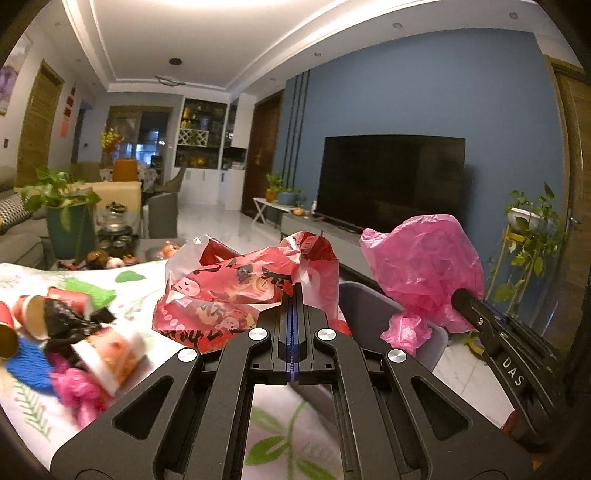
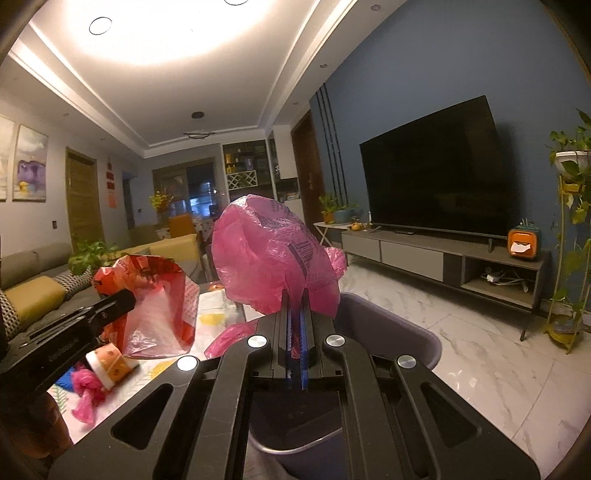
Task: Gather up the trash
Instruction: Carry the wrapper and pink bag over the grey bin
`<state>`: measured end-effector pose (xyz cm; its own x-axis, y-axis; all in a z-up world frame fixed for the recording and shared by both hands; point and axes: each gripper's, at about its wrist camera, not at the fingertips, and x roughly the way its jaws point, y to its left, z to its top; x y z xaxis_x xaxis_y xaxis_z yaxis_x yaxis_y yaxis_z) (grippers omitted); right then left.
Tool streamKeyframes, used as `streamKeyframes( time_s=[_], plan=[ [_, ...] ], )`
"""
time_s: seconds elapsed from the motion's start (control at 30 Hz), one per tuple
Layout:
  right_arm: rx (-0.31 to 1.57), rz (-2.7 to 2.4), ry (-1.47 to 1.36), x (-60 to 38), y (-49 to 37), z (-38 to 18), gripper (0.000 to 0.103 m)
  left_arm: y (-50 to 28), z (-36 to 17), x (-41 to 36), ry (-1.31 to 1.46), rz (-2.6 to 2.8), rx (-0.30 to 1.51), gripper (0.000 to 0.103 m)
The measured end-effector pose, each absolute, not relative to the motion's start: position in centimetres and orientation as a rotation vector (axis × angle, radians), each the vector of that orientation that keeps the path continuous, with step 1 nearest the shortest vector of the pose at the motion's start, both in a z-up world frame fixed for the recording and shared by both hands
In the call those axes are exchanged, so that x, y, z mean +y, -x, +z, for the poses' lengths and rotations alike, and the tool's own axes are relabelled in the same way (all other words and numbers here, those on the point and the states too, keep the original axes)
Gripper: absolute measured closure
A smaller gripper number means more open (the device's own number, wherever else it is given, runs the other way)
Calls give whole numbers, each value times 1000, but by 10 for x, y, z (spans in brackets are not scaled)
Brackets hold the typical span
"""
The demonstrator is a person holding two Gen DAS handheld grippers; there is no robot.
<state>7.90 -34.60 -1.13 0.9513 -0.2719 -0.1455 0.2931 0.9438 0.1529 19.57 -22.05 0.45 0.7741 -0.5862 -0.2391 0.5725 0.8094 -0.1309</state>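
Now my right fingers pinch the pink bag above the bin at six o'clock. Left fingers clamp the red wrapper. Thin plastic may cling when released.

Setting: home living room, open to a dining area.

- Wall-mounted television on a blue accent wall, ahead and right of the claw.
- Low media console beneath it, on a marble-look tiled floor.
- Sofa with cushions, left of the claw.
- Framed paintings on the left wall.
- Potted plants: on a stand far right, on the table far left.
- Glass display cabinet with wine rack, far ahead.
- Recessed ceiling lighting overhead.
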Motion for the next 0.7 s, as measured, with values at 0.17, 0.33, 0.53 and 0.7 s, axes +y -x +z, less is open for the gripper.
streamKeyframes(
  time_s=[0.17, 0.33, 0.53, 0.7],
  plan=[
    [126, -307, -182, -352, -81, -13, 99, -205, -5, -239, 37, -652, 293, 103],
    [130, -318, -185, -354, -86, -12, 99, -212, -11, -252, 33, -670, 304, 103],
    [135, -329, -180, -355, -90, -12, 99, -219, -12, -263, 28, -682, 312, 103],
    [138, -336, -172, -353, -92, -13, 99, -222, -16, -270, 25, -692, 320, 103]
  ],
)
